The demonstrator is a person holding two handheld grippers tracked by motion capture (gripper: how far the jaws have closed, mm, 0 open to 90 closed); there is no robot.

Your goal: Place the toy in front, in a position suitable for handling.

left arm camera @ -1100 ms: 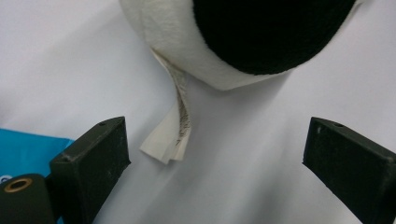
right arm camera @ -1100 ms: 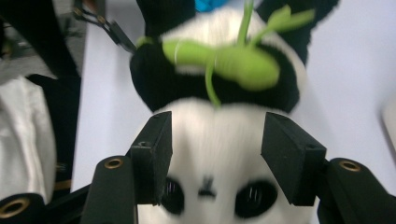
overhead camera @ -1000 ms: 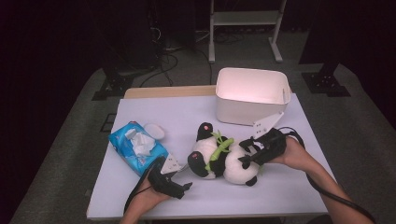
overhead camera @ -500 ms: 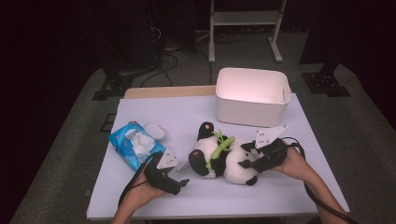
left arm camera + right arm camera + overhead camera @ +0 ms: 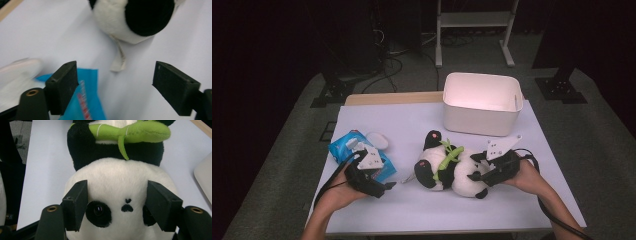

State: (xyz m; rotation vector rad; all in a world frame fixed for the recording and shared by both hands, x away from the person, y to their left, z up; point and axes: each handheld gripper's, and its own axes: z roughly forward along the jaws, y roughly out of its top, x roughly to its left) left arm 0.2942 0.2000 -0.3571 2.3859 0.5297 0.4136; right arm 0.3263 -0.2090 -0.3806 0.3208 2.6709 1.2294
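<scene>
While it lies on its side at the middle of the counter [image 5: 412, 120], this is how the scene stands.

Toy: a plush panda [image 5: 451, 170], black and white, with a green plush sprig [image 5: 448, 157] across its chest and a cloth tag trailing from one end.

Handling: likely light, soft and squashy, so it gives under pressure and won't slip or break; the rounded head or the thicker body look like the best places to grip.

Right tongs [image 5: 117, 205]: jaws spread wide on either side of the panda's face, pressed close to the plush beside each eye, not yet squeezed in.

Left tongs [image 5: 113, 75]: jaws spread wide and holding nothing, near the panda's other end with bare counter between, pointed at its cloth tag.

Nearby: a blue wipes packet [image 5: 357, 152] lies under the left tongs; a white bin [image 5: 482, 102] stands behind the panda, apart from it.
</scene>
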